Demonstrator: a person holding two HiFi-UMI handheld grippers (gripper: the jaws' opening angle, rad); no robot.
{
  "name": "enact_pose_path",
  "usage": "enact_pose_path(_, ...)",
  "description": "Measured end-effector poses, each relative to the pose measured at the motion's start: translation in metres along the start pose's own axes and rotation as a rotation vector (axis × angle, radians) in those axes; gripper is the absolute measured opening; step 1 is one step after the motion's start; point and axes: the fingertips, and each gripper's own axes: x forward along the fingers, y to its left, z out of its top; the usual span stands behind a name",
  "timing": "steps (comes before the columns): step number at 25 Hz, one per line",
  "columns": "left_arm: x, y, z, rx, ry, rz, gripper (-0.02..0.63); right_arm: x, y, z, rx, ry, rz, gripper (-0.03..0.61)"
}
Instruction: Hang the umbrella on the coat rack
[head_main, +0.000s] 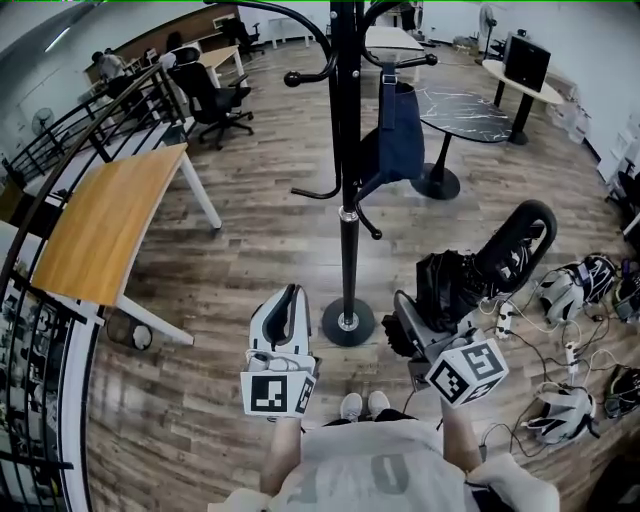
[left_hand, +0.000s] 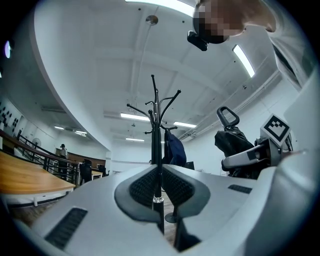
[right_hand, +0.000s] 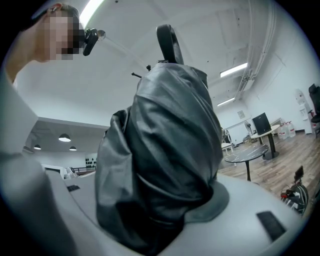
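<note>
One gripper view shows the right gripper (right_hand: 155, 202) pinching the folded umbrella (right_hand: 165, 135); the other, left gripper (left_hand: 161, 194) fingers (left_hand: 141, 187) pressed together.

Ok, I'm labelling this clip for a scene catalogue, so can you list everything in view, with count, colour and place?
Coat rack: one, black, centre of the floor ahead.
Bag: one, dark blue, hanging on the rack's right side.
Umbrella: one, black, folded, at right.
Wooden table: one, tan top with white legs, left.
Round table: one, dark marbled, behind the rack, right.
Office chairs: at least two, black, far left.
Headsets and cables: several, grey and black, floor at right.
Left tool: one, white, shut, empty.
Right tool: one, white, shut on the umbrella.
Shoes: two, white, bottom centre.
</note>
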Motion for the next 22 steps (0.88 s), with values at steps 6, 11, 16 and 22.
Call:
enact_pose_path(6,0.013,-0.007,-0.005,0.016,0.001,0.035,0.048,0.007,-0.017,-0.001,-0.004,0.017,0.034,0.284)
enact_pose_path(11,0.022,-0.005,-0.009,0.022,0.010,0.059,0.048,0.012,-0.027,-0.004,0.014,0.026,0.049,0.284)
enact_pose_path(16,0.032,-0.004,-0.009,0.034,0.018,0.077,0.048,0.020,-0.031,-0.003,-0.001,0.043,0.072,0.284)
enact_pose_path(22,0.042,0.010,-0.002,0.065,0.020,0.101,0.048,0.049,-0.003,0.038,-0.007,-0.002,0.189,0.284)
